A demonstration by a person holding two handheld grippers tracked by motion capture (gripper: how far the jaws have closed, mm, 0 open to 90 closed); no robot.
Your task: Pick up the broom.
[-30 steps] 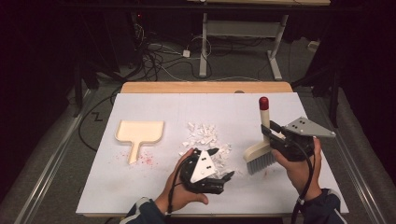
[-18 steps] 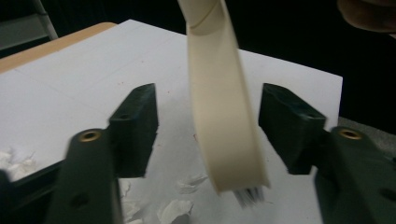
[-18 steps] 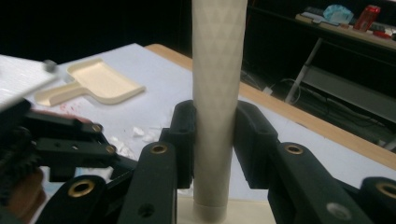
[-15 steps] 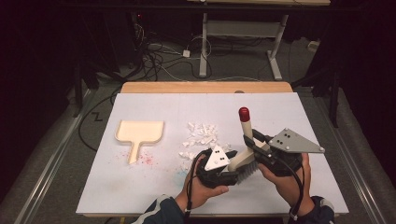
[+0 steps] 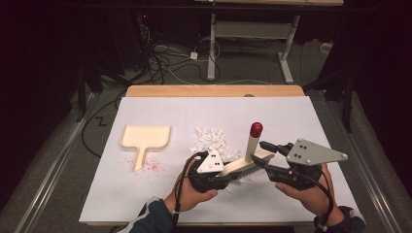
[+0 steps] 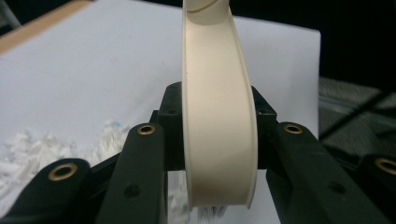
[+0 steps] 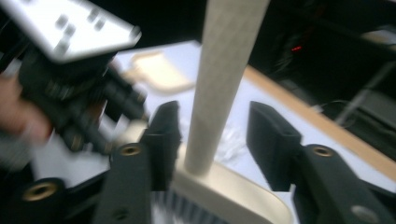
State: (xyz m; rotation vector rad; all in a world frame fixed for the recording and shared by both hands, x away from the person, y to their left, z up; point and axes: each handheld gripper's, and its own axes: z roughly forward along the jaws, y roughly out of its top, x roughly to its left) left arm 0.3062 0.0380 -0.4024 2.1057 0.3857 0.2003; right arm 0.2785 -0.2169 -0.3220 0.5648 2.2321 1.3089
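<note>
I've got the hand brush (image 5: 245, 164) up over the near middle of the tabletop (image 5: 145, 194), just in front of the pile of white paper scraps (image 5: 214, 141), its red-tipped handle (image 5: 253, 138) standing up and its bristles pointing down. My left gripper (image 5: 218, 172) has just been closing and is now clenched on the cream back of the brush head, which sits squarely between both jaws in the left gripper view (image 6: 217, 121). My right gripper (image 5: 265, 156) has just been opening: its jaws stand apart either side of the handle (image 7: 224, 84) with daylight on both sides, so it has let go and the brush hangs on the left alone. This looks like a hand-over before sweeping, so I'd draw the right hand straight back along its jaws, clear of the handle, without knocking it. I'd keep the left wrist steady so the head doesn't twist in the grip. Then I'd lower the bristles behind the scraps and push them toward the cream dustpan (image 5: 145, 138) lying well off to the left, where a few red specks (image 5: 150, 165) sit beside its handle. Short, low strokes should keep the light scraps from scattering.
</note>
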